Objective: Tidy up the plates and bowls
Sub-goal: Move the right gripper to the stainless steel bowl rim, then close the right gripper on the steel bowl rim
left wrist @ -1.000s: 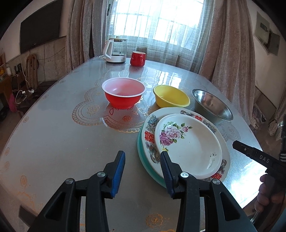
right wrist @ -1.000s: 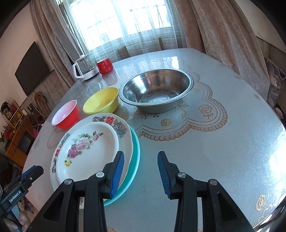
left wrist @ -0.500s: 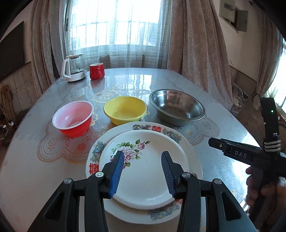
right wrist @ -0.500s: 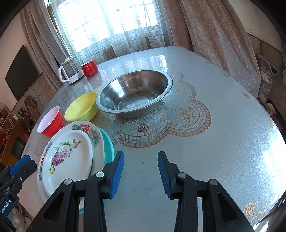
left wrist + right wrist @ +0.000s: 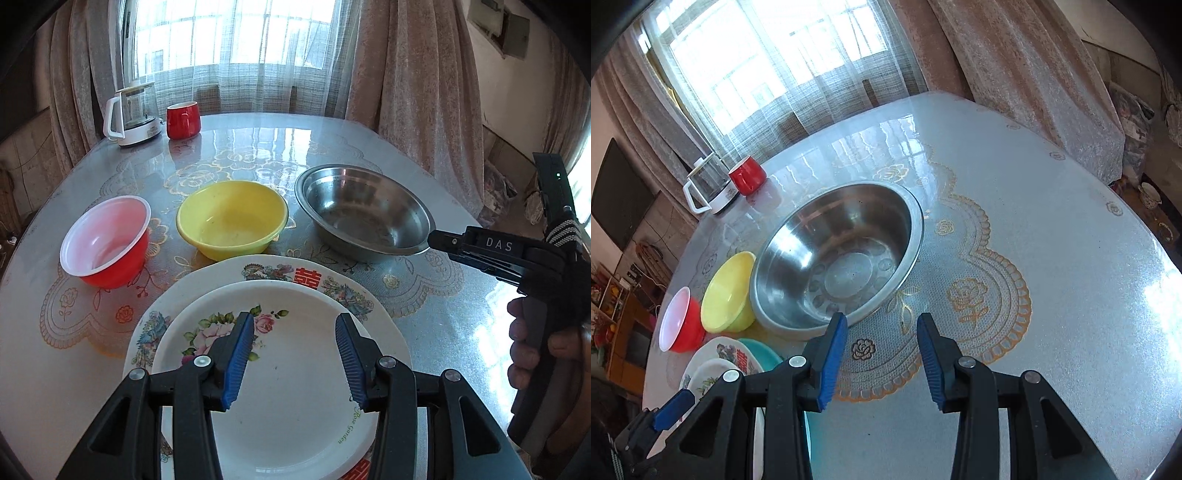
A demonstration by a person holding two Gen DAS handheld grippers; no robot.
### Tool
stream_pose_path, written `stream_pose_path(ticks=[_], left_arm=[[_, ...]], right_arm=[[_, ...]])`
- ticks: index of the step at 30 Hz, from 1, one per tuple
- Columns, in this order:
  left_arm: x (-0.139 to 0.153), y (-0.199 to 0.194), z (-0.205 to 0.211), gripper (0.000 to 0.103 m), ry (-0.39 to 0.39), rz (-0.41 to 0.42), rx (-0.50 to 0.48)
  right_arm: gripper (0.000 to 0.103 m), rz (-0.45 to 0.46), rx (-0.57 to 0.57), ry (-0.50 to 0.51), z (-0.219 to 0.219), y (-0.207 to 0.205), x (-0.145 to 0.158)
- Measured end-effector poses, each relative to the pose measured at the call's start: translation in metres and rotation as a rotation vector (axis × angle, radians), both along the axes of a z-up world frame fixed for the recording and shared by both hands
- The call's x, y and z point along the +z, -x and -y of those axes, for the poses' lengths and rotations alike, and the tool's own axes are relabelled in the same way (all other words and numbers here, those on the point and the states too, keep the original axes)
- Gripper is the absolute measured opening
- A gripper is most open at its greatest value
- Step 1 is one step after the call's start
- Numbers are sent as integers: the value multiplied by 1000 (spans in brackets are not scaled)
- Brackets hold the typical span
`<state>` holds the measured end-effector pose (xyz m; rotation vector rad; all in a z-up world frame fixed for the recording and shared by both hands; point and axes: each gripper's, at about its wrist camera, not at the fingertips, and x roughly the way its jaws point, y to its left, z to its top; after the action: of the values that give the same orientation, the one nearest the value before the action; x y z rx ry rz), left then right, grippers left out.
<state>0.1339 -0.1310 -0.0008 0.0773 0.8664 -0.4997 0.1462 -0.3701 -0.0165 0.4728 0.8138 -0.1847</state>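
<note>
Steel bowl (image 5: 838,258) looks light, stiff & slick, so pinch its near rim w/ right gripper (image 5: 881,328); both tongs apart, empty.

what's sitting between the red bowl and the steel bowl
The yellow bowl sits between the red bowl and the steel bowl, all in a row; the left wrist view shows it best.

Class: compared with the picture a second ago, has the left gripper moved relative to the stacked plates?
Yes. The left gripper now hovers over the flowered plate; earlier it sat left of the stack, over bare table.
</note>
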Motion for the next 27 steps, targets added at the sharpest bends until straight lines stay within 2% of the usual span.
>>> stream_pose_path(ticks=[6,9,15,17,19,21,27], left_arm=[[-2,-10,1,46,24,-29,20],[-2,-12,6,46,15,-7,18],[-6,-22,11,41,27,-21,8],[-5,-23,12,41,33,-19,5],[-5,-26,14,41,29,-26,9],[-6,-27,15,41,35,-35,3],[-7,-32,27,43,32,-47,-8]], right_arm=[[40,-6,-54,-27,25,-23,2],[40,-17,-61,-46,31,-37,-1],[40,-96,-53,-3,25,-61,-22],[35,-97,-34,-3,22,-62,-27],[22,-83,-4,20,17,-60,-24],[22,-89,6,61,13,-56,-19],[21,-122,34,46,22,-34,-19]])
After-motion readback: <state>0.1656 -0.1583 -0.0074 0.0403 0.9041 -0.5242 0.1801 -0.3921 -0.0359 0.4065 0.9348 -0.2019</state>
